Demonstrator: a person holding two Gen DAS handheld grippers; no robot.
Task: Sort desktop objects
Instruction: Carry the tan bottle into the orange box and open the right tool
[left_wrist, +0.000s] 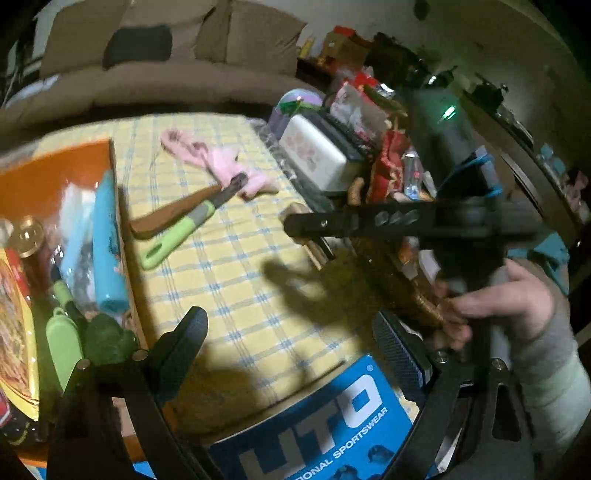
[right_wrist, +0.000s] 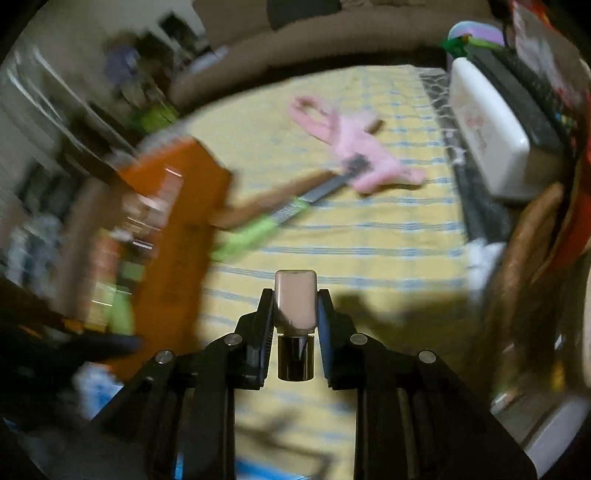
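My right gripper is shut on a small beige foundation bottle with a dark shiny cap, held above the yellow checked cloth. My left gripper is open and empty above the cloth. On the cloth lie a green-handled comb, a brown wooden-handled tool and a pink cloth toy. The orange box at the left holds a blue tube, green items and other things.
A white case and cluttered packets line the right side. A blue sportswear box lies at the near edge. The right hand-held gripper body crosses the left wrist view. A brown sofa stands behind.
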